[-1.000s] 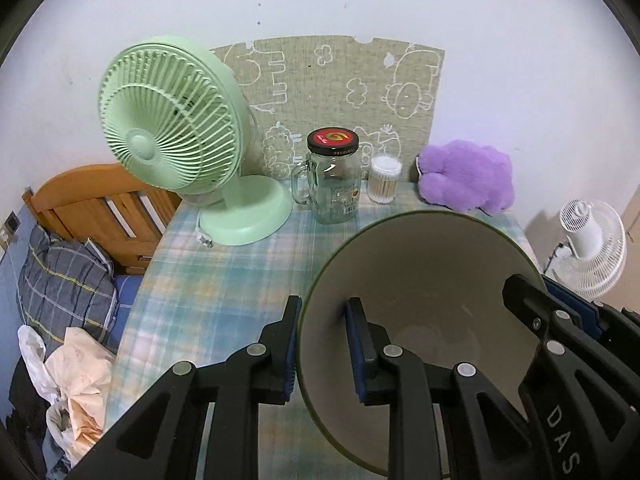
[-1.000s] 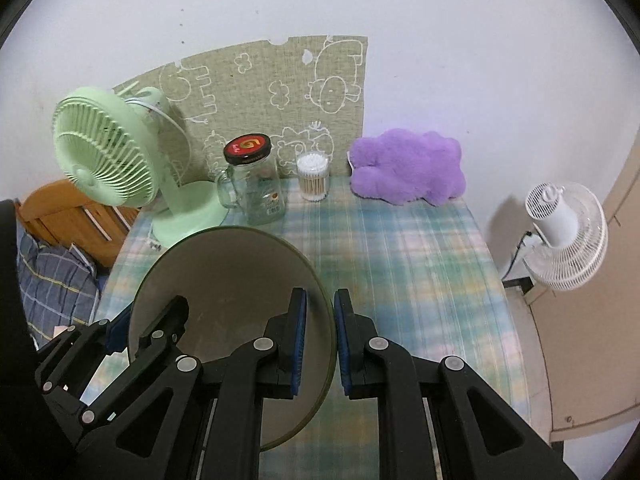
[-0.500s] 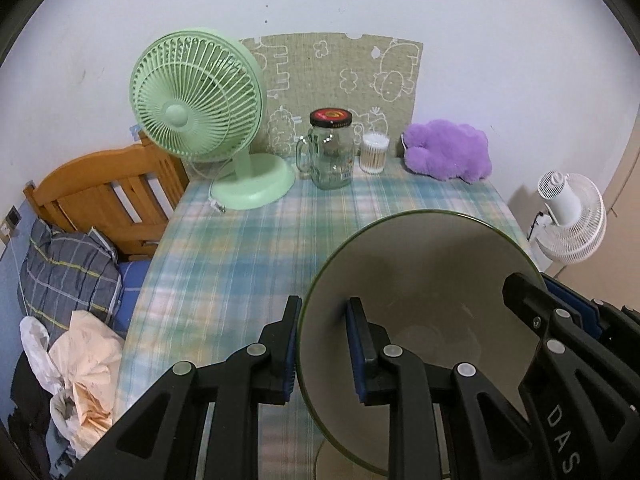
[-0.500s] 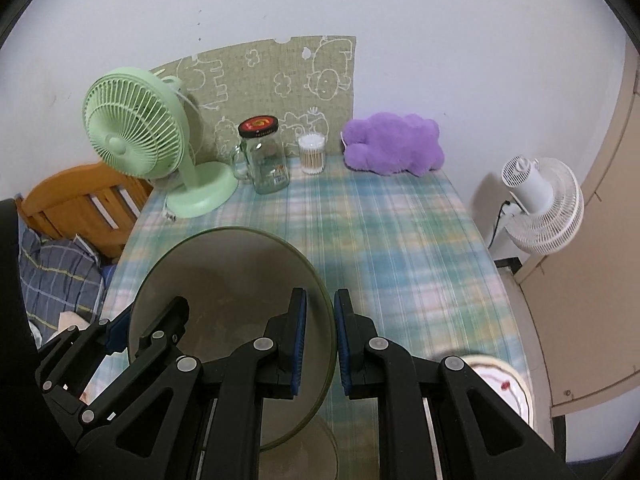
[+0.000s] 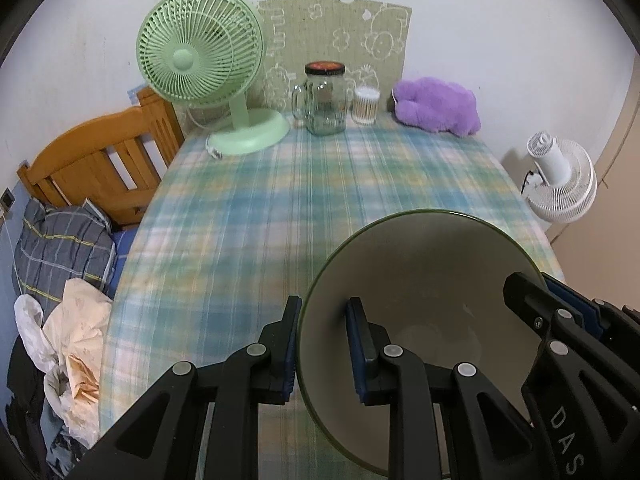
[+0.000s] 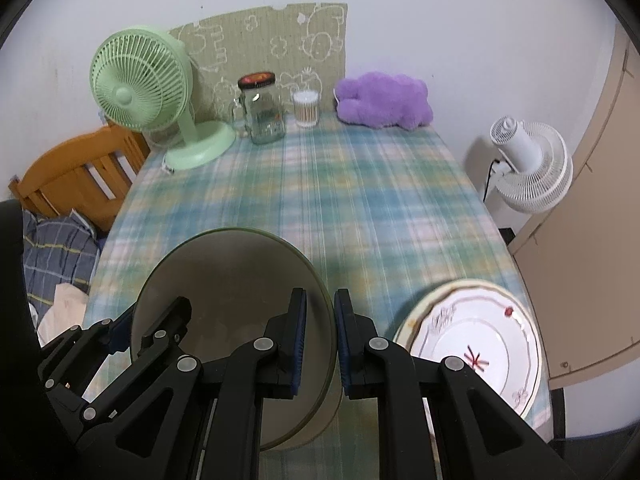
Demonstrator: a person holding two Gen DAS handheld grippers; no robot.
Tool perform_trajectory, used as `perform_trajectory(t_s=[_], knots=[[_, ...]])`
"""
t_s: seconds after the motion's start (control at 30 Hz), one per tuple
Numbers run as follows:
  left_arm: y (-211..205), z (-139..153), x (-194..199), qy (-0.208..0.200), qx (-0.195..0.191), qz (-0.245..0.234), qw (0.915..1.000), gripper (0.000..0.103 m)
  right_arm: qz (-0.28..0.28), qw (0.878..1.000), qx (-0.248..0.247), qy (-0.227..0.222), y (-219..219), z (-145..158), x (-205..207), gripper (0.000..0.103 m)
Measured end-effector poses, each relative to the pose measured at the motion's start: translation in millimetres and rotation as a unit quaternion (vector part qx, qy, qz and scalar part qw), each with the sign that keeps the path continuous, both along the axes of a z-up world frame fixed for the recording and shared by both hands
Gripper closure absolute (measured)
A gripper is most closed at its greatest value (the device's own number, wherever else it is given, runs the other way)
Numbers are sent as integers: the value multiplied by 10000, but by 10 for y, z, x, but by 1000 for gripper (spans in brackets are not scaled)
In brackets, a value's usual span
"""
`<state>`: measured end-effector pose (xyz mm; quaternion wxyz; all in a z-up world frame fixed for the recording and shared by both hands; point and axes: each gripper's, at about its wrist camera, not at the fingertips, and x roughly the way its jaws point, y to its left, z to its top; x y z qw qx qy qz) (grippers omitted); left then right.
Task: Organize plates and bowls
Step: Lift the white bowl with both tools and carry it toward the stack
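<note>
Left wrist view: my left gripper (image 5: 322, 342) is clamped on the near-left rim of the bowl (image 5: 420, 280), and the right gripper (image 5: 560, 312) pinches the opposite rim — the bowl hangs between them above the counter (image 5: 320, 184). Right wrist view: the right gripper (image 6: 320, 336) is closed on the bowl's (image 6: 232, 280) right rim, and the plate (image 6: 472, 344) lies on the counter just right of it — nearer my right hand, so I judge the bowl must travel that way.
</note>
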<state>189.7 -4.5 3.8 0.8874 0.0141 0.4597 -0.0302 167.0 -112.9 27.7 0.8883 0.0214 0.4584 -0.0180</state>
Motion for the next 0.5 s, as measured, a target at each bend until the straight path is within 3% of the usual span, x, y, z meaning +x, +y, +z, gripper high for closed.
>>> perform_trajectory(t_s=[0.5], knots=[[45,-362,-73,397,86,-111,9991,83,-63,9988,-40,484,64,-371,-82,85]])
